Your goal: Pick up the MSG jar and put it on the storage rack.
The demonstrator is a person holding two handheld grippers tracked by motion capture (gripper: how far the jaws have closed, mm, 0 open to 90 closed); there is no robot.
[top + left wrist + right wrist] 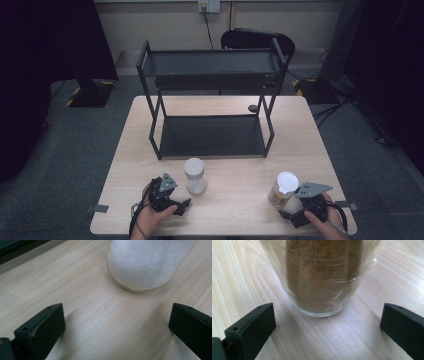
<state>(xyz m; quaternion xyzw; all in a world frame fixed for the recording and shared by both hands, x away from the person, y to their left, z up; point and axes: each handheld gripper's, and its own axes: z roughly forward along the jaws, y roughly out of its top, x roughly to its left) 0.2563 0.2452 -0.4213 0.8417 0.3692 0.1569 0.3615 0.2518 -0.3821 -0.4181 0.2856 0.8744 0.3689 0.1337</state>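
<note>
The left gripper (176, 197) rests on the bench (235, 200) with its jaws spread wide and empty; the jar of white powder (145, 262) stands upright just ahead of them, slightly toward the right jaw, not touched. The right gripper (295, 212) also lies with jaws wide apart and holding nothing; the glass jar of brown powder (322, 277), white-lidded, stands just ahead between the jaw lines, apart from both. Neither jar shows a readable label or brand. Beyond both jars stands a black two-tier rack (212, 135)
</note>
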